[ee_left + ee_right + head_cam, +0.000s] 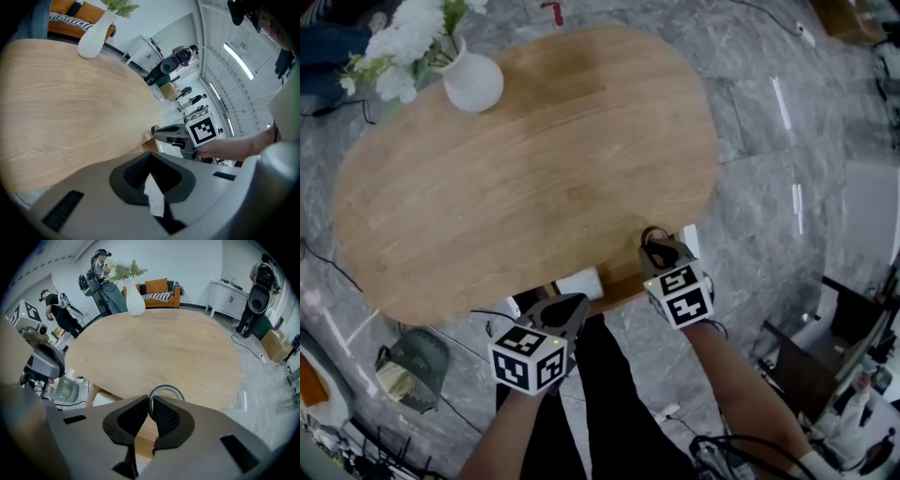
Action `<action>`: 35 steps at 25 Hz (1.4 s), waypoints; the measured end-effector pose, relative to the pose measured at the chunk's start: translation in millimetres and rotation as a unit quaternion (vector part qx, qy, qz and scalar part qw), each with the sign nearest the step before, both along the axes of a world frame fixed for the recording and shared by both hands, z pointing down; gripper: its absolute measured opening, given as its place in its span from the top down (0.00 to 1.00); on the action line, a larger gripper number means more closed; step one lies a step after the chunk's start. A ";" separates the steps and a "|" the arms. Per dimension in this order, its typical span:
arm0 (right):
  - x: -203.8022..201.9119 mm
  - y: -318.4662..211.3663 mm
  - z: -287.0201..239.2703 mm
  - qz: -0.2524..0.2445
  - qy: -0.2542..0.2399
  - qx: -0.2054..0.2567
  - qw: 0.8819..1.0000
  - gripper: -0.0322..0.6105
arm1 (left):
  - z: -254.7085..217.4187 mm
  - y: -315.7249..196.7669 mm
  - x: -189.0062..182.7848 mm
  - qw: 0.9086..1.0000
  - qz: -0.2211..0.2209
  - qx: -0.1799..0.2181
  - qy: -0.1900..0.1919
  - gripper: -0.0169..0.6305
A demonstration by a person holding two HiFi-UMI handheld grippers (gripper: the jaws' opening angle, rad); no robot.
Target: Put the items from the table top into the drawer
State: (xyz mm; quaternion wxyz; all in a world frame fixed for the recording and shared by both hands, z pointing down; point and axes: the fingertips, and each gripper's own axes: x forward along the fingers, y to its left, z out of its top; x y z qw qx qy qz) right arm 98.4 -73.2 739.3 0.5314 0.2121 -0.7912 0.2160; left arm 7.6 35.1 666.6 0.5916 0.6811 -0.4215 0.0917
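we hold the ring (pixel 164 386) in the right gripper (pixel 149 405). its jaws are nearly together and pinch the ring's near wall, so the hoop stands up past the tips with its open face turned back towards us. seen from the head, that gripper points steeply down, right at the near edge of the bench (pixel 534 169), and the ring hangs over the rim there.

the left gripper (pixel 149 169) has its jaws pressed together on a thin white slip (pixel 154 197). the slip trails back from the tips into the gap behind them. this gripper sits lower and further out from the edge, towards us, and tilts less steeply.

what we take for the drawer (pixel 581 283) shows as a pale box with a wood front under the near edge, between the two grippers. we cannot see how far it is pulled out or what lies inside. from the ring it lies down and to the left, close by. from the slip it lies just ahead of the tips and slightly right. by our reckoning both loads are near the opening, with the left tips nearer. the ring must clear the bench rim and drop before it can be let go.

the bench top carries only the vase (pixel 473 82) at its far left, well apart from both grippers. so we judge the two pinched things to be the last items for the drawer.
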 end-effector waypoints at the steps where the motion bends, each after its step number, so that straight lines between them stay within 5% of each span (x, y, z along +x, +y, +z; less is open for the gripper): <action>1: 1.6 5.1 0.1 0.003 0.000 -0.001 1.000 0.86 | 0.1 2.7 0.4 1.000 0.003 0.000 0.000 0.97; 27: 25.6 88.7 70.7 0.068 0.038 -0.078 0.994 0.85 | 44.5 41.8 -6.2 0.998 0.051 -0.024 -0.007 0.97; 30: 27.4 90.1 70.5 0.073 0.036 -0.084 0.993 0.72 | 43.1 41.1 -7.3 0.998 0.052 -0.024 -0.009 0.97; 35: 26.8 95.4 58.2 0.060 0.031 -0.093 0.993 0.71 | 31.0 36.7 -7.0 0.998 0.054 -0.017 -0.011 0.97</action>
